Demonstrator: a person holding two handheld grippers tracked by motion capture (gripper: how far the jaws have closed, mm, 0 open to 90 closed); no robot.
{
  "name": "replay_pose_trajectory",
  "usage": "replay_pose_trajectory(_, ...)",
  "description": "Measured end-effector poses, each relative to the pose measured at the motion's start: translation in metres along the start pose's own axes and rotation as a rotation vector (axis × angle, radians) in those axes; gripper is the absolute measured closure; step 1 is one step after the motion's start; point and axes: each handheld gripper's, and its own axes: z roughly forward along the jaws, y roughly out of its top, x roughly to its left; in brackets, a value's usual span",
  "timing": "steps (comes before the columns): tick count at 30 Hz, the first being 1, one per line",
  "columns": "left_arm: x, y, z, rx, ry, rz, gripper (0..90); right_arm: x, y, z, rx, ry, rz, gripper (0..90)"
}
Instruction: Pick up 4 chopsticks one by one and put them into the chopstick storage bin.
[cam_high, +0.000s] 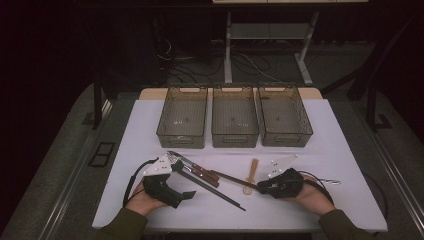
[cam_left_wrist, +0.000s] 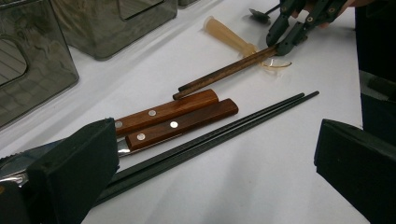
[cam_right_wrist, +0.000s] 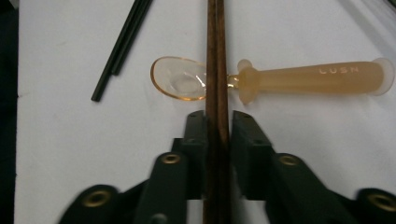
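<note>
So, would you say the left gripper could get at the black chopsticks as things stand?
Probably yes. The left gripper has its jaws open, and the black chopsticks lie on the table right between them. The two wooden-handled knives lie close beside them, so it may brush those.

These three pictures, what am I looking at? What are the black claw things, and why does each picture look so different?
A person sits at a white table with a hand-held gripper in each hand. One picture is from a camera above; the other two are from cameras on the grippers, looking along their black jaws. On the table lie three bins, two knives, black chopsticks, brown chopsticks and a clear spoon. The right gripper is shut on the brown chopsticks, which cross the spoon. The left gripper is open, holding nothing.
</note>
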Motion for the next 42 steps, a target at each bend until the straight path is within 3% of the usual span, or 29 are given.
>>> replay_pose_trajectory(6, 0.000, 0.000, 0.000, 0.000, -0.002, 0.001, 0.0, 0.001, 0.001, -0.012, -0.075, -0.010, 0.061, 66.1)
replay_pose_trajectory(14, 0.000, 0.000, 0.000, 0.003, -0.004, 0.004, 0.0, 0.000, -0.003, -0.020, -0.087, -0.008, 0.081, 79.6)
replay_pose_trajectory(27, 0.000, 0.000, 0.000, 0.003, -0.006, 0.004, 0.0, 0.004, -0.004, -0.015, -0.045, 0.001, 0.024, 80.2)
replay_pose_trajectory(28, 0.000, 0.000, 0.000, 0.002, -0.006, 0.003, 0.0, 0.006, -0.003, -0.015, -0.045, 0.013, 0.041, 80.3)
replay_pose_trajectory(32, 0.000, 0.000, 0.000, 0.003, -0.006, 0.004, 0.0, 0.006, -0.004, -0.012, -0.024, -0.003, -0.001, 80.2)
replay_pose_trajectory(42, 0.000, 0.000, 0.001, 0.003, -0.008, 0.004, 0.0, 0.008, -0.003, -0.011, -0.016, 0.002, -0.017, 80.3)
